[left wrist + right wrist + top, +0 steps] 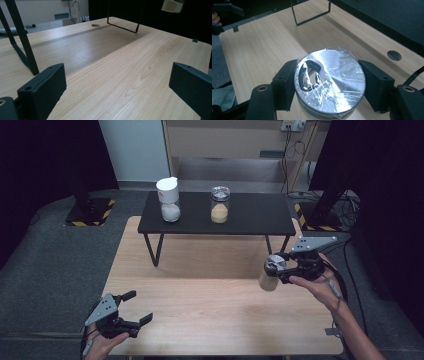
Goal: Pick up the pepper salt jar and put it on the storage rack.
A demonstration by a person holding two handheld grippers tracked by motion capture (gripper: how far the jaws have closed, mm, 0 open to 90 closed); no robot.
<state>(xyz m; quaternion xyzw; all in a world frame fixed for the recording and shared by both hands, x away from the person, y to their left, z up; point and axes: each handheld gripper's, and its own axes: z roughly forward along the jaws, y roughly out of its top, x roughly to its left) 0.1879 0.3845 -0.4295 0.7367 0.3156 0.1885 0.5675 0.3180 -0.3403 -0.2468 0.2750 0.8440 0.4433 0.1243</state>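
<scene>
A small jar with a silver metal lid [329,82] is being held in the air above the right side of the wooden table [200,315], near its right edge. The right gripper [286,270] is clamping it just under the lid, one black jaw pressing on each side. In the right gripper view, the lid is carrying a dark oval pouring slot, and crinkled clear film or tape is lying across the top. The jar body is looking pale and glassy in the high view, so it is probably rigid, smooth and breakable. What is inside it cannot be told. It is likely fairly light, but the glass could be slipping if the grip loosens, so taking hold at the lid band, as now, seems the safest place.

The left gripper [134,307] is resting low at the near left corner of the table, its jaws spread wide apart and holding nothing.

Farther back, a low black shelf [250,215] on thin metal legs is standing across the far side of the table. Two more jars are sitting on it, well apart: a white-lidded jar [169,200] partly filled with white powder, and a clear-lidded jar [220,205] partly filled with yellowish-tan grains.
</scene>
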